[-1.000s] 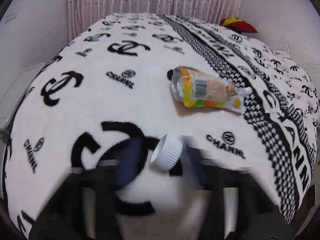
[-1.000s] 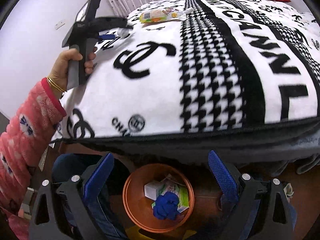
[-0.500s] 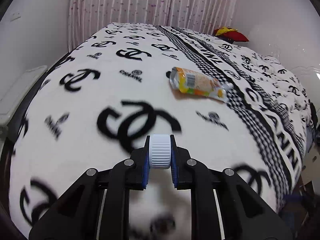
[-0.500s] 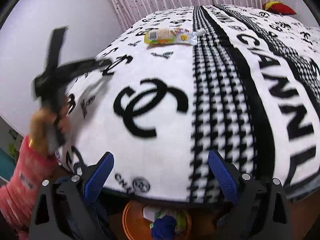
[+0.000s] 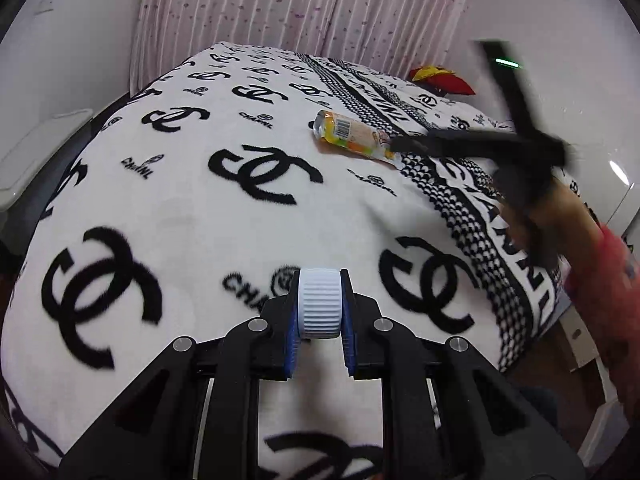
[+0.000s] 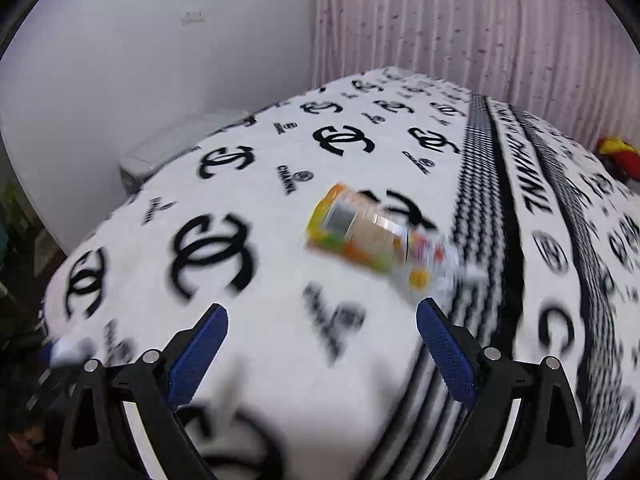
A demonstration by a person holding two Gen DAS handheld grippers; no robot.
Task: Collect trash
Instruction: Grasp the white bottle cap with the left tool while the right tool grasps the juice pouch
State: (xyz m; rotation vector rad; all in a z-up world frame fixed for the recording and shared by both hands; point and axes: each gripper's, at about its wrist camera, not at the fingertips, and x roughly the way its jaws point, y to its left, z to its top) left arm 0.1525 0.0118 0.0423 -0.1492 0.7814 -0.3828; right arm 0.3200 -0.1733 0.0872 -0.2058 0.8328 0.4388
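My left gripper (image 5: 320, 312) is shut on a white ribbed bottle cap (image 5: 320, 300), held above the near part of the bed. A yellow-orange drink pouch (image 5: 352, 140) lies on the white logo blanket further back; it also shows blurred in the right wrist view (image 6: 372, 240). My right gripper (image 6: 320, 320) is open and empty, hovering over the bed just short of the pouch. In the left wrist view the right gripper (image 5: 404, 145) appears blurred, its tip close to the pouch's spout end.
The bed (image 5: 168, 208) has a white blanket with black logos and a houndstooth stripe (image 5: 452, 200). A red and yellow cushion (image 5: 440, 80) lies at the far right. Pink curtains (image 5: 304, 4) hang behind. A pale storage box (image 6: 176, 144) stands by the left wall.
My left gripper closed on the cap and pulled back toward the bed's near edge. My right gripper rose from above the orange bin and swung over the bed toward the pouch.
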